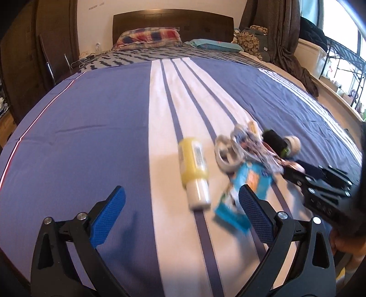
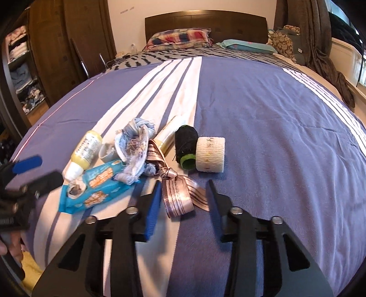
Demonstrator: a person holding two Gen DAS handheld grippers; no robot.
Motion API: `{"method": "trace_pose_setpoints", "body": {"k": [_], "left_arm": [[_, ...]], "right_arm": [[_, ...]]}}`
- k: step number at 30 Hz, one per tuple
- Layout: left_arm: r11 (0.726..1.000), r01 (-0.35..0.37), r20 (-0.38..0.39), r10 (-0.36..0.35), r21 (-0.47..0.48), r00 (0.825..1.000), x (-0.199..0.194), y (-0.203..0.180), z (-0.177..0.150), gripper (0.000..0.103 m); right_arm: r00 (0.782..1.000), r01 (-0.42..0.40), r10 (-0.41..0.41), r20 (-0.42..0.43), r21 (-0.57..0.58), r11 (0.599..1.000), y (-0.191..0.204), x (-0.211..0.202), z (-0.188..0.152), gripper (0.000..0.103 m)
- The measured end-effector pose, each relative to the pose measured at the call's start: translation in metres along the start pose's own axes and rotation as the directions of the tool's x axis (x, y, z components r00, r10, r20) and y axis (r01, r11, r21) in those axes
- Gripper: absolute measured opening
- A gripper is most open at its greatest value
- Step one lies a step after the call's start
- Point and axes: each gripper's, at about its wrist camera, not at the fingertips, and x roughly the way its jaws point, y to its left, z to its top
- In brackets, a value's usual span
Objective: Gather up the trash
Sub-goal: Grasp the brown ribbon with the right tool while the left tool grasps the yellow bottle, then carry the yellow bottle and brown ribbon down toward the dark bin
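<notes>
Closest in the right wrist view is the right gripper (image 2: 183,189). Its two black arms stick out over the bed (image 2: 274,114), and one has a blue pad. The gap between the tips is small, and a shiny pink ribbon (image 2: 180,192) lies in that gap. I cannot tell if the pads are pinching the ribbon or only sitting beside it.

In the left wrist view, the left gripper (image 1: 181,198) has its arms spread wide. Nothing is between them but the bed cover. The right tip is over the edge of a blue snack bag (image 1: 247,182).

The trash sits in a little heap on the white stripes of the bed cover. The blue snack bag (image 2: 96,185) lies flat at the near left of the heap. Just past it lies a yellow bottle (image 2: 84,153) on its side, white cap pointing at us. Beside the bottle is a crumpled blue and white rag (image 2: 135,148), touching the bag and the ribbon. Behind the ribbon is a pale tube (image 2: 169,132). To the right stands a black spool of thread (image 2: 185,146) with a green end, touching a white roll (image 2: 210,155).

Far back are a checked pillow (image 2: 180,36), a teal pillow (image 2: 247,46) and the dark headboard (image 2: 205,20).
</notes>
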Motion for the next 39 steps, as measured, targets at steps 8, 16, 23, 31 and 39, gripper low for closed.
{"method": "trace_pose_setpoints", "body": {"k": [8,16,23,31,39], "left_arm": [[1.000,0.008,-0.084,-0.007,0.008,0.996,0.046,0.002,0.013,0.057],[1.000,0.018,-0.071,-0.018,0.012,0.997,0.035,0.005,0.010,0.031],[1.000,0.000,-0.022,0.000,0.017,1.000,-0.007,0.007,0.000,0.031],[0.999,0.023,0.061,-0.026,0.040,0.998,-0.086,-0.004,-0.030,0.031],[0.998,0.018,0.138,-0.028,0.068,0.990,-0.157,-0.018,-0.066,0.031]], "right_arm": [[1.000,-0.002,0.003,0.011,-0.023,1.000,0.001,0.002,0.004,0.008],[0.998,-0.008,0.010,0.065,-0.024,1.000,0.005,-0.027,0.005,0.006],[0.989,-0.001,0.004,0.148,-0.021,1.000,0.008,-0.075,0.012,0.006],[0.976,-0.010,0.017,0.215,-0.035,0.999,0.019,-0.132,-0.004,0.006],[0.970,-0.041,0.053,0.239,-0.055,0.998,0.032,-0.177,-0.043,0.006]]}}
